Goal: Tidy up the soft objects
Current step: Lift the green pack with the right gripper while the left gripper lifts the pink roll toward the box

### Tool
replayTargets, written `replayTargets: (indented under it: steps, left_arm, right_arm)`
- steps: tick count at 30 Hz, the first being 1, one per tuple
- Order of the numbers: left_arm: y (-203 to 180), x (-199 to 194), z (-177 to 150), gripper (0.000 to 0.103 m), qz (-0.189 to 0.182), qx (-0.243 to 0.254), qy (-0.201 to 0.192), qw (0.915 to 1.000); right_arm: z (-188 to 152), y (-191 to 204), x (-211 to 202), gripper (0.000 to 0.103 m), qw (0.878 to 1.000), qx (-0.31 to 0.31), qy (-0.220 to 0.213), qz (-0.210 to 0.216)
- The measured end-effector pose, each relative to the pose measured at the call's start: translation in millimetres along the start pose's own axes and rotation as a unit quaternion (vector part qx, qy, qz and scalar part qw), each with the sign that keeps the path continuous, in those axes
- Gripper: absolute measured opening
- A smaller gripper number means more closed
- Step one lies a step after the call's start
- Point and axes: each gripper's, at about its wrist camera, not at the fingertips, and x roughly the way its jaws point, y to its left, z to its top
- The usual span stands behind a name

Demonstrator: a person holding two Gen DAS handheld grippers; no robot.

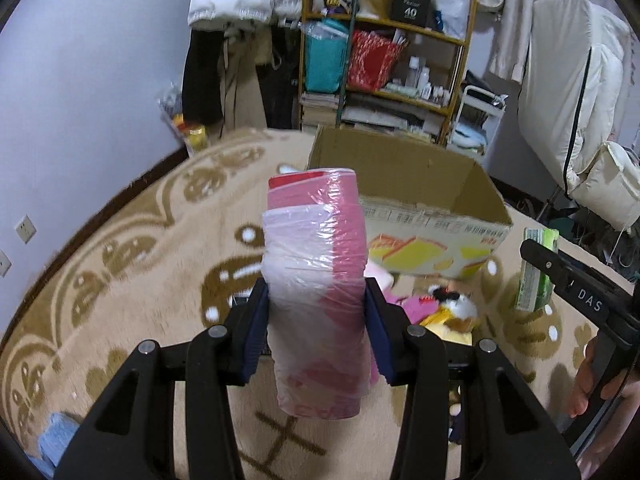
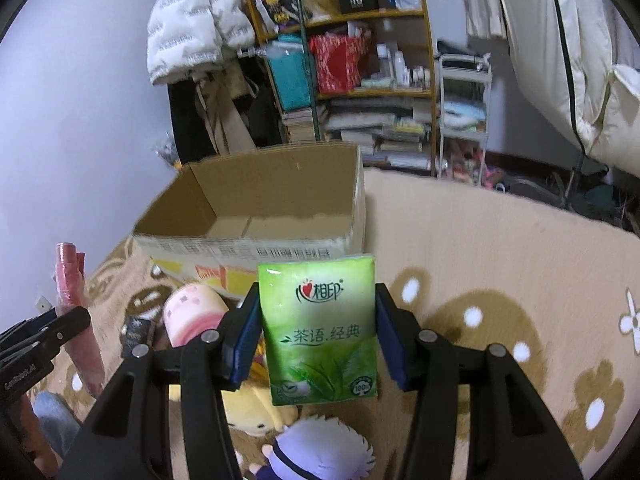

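Observation:
My left gripper (image 1: 316, 320) is shut on a pink plastic-wrapped roll (image 1: 316, 272), held upright above the rug; the roll also shows at the left of the right wrist view (image 2: 74, 292). My right gripper (image 2: 316, 332) is shut on a green tissue pack (image 2: 318, 328), which also shows in the left wrist view (image 1: 534, 272). An open cardboard box (image 2: 256, 232) lies on the rug beyond both grippers, also seen in the left wrist view (image 1: 404, 200). Soft toys lie before it: a pink plush (image 2: 192, 312), a yellow plush (image 2: 252, 408), a purple-haired doll (image 2: 320, 452).
A beige patterned rug (image 2: 480, 264) covers the floor. A wooden shelf (image 2: 360, 56) full of bags and books, hanging coats (image 2: 188, 28) and a white cart (image 2: 464, 112) stand against the far wall. A blue cloth (image 1: 54, 440) lies at lower left.

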Motion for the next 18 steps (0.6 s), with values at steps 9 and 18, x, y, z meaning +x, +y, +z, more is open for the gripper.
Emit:
replayTargets:
  steps: [9, 18]
  left_arm:
    - [-15, -20, 28, 0.044, 0.007, 0.03, -0.06, 0.9977]
    - [-27, -23, 66, 0.044, 0.015, 0.059, -0.105, 0.9926]
  right_arm:
    - [26, 5, -28, 0.056, 0.997, -0.001, -0.07, 0.021]
    - [56, 19, -34, 0.056, 0.993, -0.037, -0.112, 0.031]
